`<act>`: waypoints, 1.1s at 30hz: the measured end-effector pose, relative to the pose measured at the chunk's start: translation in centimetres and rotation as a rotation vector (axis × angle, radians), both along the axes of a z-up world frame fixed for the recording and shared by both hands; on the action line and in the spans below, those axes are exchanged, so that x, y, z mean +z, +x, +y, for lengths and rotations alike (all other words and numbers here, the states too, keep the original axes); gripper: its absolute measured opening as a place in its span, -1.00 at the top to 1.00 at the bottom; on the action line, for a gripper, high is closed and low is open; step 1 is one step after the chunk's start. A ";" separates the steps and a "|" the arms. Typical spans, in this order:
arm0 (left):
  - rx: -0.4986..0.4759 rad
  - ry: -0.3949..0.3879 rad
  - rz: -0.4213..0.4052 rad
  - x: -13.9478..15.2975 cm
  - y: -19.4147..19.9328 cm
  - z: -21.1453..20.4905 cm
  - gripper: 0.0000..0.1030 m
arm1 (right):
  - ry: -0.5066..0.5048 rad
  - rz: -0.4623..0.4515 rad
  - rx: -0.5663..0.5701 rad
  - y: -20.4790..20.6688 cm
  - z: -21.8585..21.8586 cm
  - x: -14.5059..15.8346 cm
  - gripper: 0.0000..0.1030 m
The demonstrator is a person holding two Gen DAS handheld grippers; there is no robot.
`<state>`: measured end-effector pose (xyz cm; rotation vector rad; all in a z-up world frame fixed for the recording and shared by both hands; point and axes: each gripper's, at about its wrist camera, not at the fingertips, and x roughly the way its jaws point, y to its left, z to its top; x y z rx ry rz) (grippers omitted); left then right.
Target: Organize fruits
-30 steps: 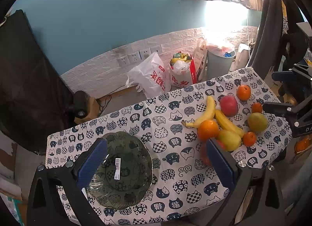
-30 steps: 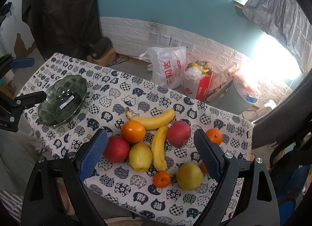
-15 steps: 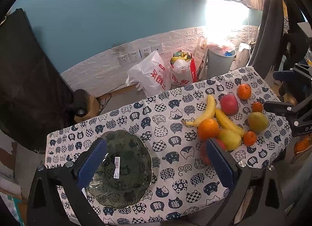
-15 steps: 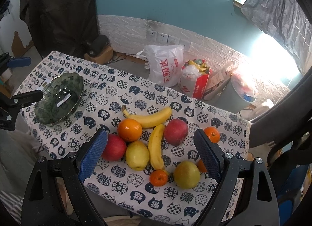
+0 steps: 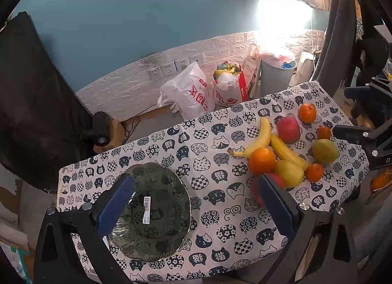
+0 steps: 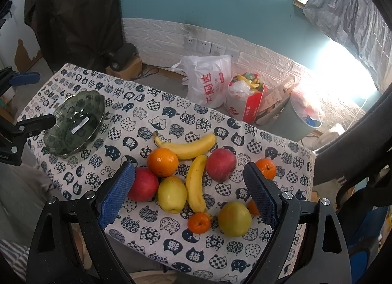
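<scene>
My right hand-held gripper (image 6: 188,194) hangs over the fruit pile with jaws wide apart and nothing in them; my left hand-held gripper (image 5: 193,207) is also spread apart, above the green glass bowl (image 5: 171,247). The bowl has no fruit in it yet. I think the risk is rolling: the orange (image 6: 163,162), red apple (image 6: 143,184) and yellow pear (image 6: 172,194) touch each other near the surface (image 6: 152,235) edge, so a push on one may send another off.
</scene>
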<state>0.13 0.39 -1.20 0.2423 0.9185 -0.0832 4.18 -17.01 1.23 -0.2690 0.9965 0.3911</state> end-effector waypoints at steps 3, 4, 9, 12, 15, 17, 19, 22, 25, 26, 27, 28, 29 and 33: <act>0.000 0.002 0.001 -0.1 0.0 0.0 -0.98 | -0.002 0.000 0.001 0.0 0.0 0.0 -0.72; 0.000 0.001 0.002 -0.1 0.0 0.0 -0.98 | -0.002 0.000 0.002 0.0 0.0 0.0 -0.72; 0.000 0.001 0.003 -0.2 0.1 -0.3 -0.98 | -0.002 0.001 0.001 0.0 0.0 0.0 -0.72; -0.001 0.003 0.005 -0.2 0.1 -0.3 -0.98 | -0.003 0.002 0.001 -0.1 0.0 0.0 -0.72; -0.003 0.006 0.010 -0.3 0.2 -0.6 -0.98 | -0.006 0.004 0.000 -0.2 0.1 -0.1 -0.72; -0.004 0.009 0.011 -0.4 0.3 -0.7 -0.98 | -0.006 0.005 0.003 -0.2 0.0 -0.2 -0.72; -0.006 0.011 0.014 -0.5 0.4 -0.8 -0.98 | -0.006 0.006 0.002 -0.1 -0.1 -0.2 -0.71; -0.008 0.014 0.017 -0.7 0.4 -1.0 -0.98 | -0.006 0.009 -0.003 0.1 -0.4 -0.3 -0.72; -0.014 0.017 0.018 -0.9 0.5 -1.3 -0.98 | -0.008 0.012 -0.009 0.2 -0.8 -0.4 -0.72; -0.015 0.018 0.019 -1.0 0.6 -1.3 -0.98 | -0.009 0.014 -0.012 0.3 -1.0 -0.4 -0.72; -0.016 0.018 0.021 -1.1 0.7 -1.4 -0.98 | -0.010 0.017 -0.015 0.4 -1.2 -0.5 -0.72; -0.019 0.014 0.026 -1.2 0.9 -1.6 -0.98 | -0.012 0.020 -0.018 0.6 -1.5 -0.6 -0.72; -0.022 0.008 0.032 -1.4 1.0 -1.6 -0.98 | -0.016 0.022 -0.023 0.7 -1.7 -0.7 -0.72; -0.033 0.007 0.061 -2.6 2.2 -2.3 -0.98 | -0.035 0.035 -0.043 1.5 -2.9 -1.2 -0.72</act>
